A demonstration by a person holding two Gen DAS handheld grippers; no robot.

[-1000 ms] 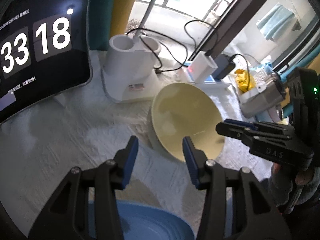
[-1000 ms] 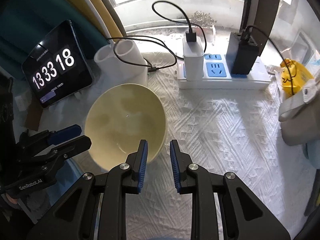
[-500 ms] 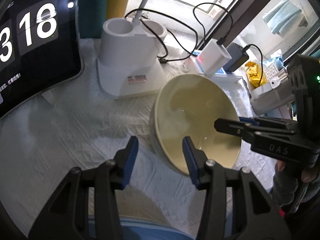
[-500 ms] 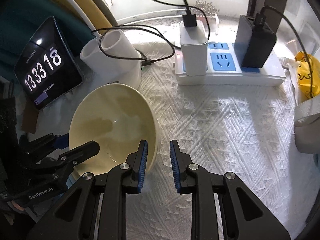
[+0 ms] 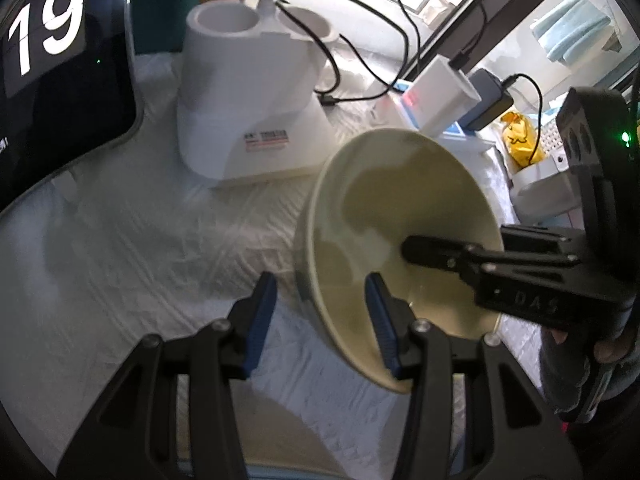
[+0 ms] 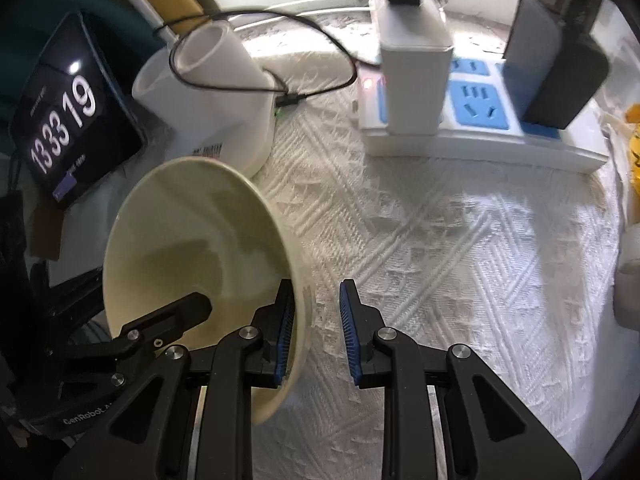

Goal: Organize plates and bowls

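A pale yellow bowl stands on the white cloth, seen large in both wrist views. My left gripper is open, with the bowl's near rim between its two blue-padded fingers. My right gripper is open too, and the bowl's right rim lies between its fingers, close to the left pad. Each gripper's black finger reaches over the bowl's inside in the other's view. A blue plate edge shows at the very bottom of the left wrist view.
A white two-hole stand with a black cable sits behind the bowl. A tablet clock stands at the left. A power strip with chargers lies at the back right. A yellow packet lies far right.
Both grippers have moved in on the bowl, so each now has the rim between its fingers. The bowl fills more of both views. The clock changed from 18 to 19.
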